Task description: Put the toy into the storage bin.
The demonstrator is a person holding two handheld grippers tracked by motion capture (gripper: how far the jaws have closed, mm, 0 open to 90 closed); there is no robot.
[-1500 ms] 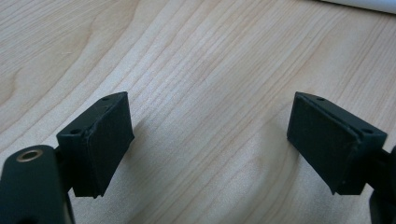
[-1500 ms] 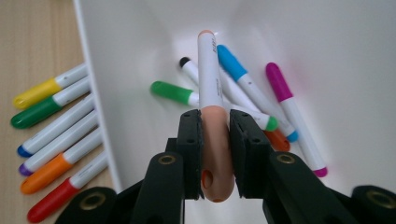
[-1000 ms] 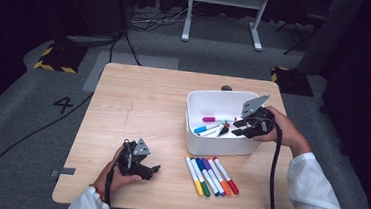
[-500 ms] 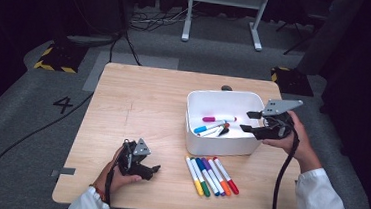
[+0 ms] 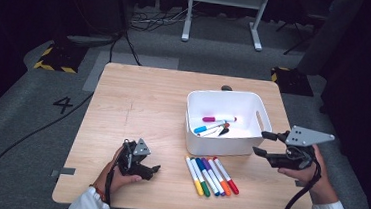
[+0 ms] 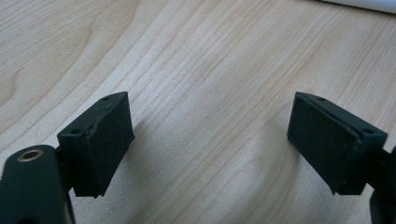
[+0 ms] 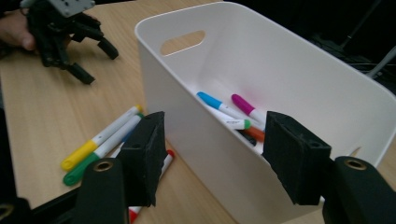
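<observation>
Nearest the table's (image 5: pixel 138 101) front edge: left gripper (image 5: pixel 152 171) resting low on bare wood, jaws spread, nothing between them; just right of it, 5 markers (image 5: pixel 212 176) lying side by side. Further right, beside the white bin (image 5: pixel 198 144): right gripper (image 5: pixel 262 143), jaws just opened and empty. Beyond, inside the bin: pink, blue, orange and black markers (image 5: pixel 217 125).

A bin (image 5: pixel 226 140) is set on the table (image 5: pixel 143 106) toward its right edge, with several markers (image 5: pixel 215 125) laid inside. A row of markers (image 5: pixel 211 176) is laid before it, near the front edge.
</observation>
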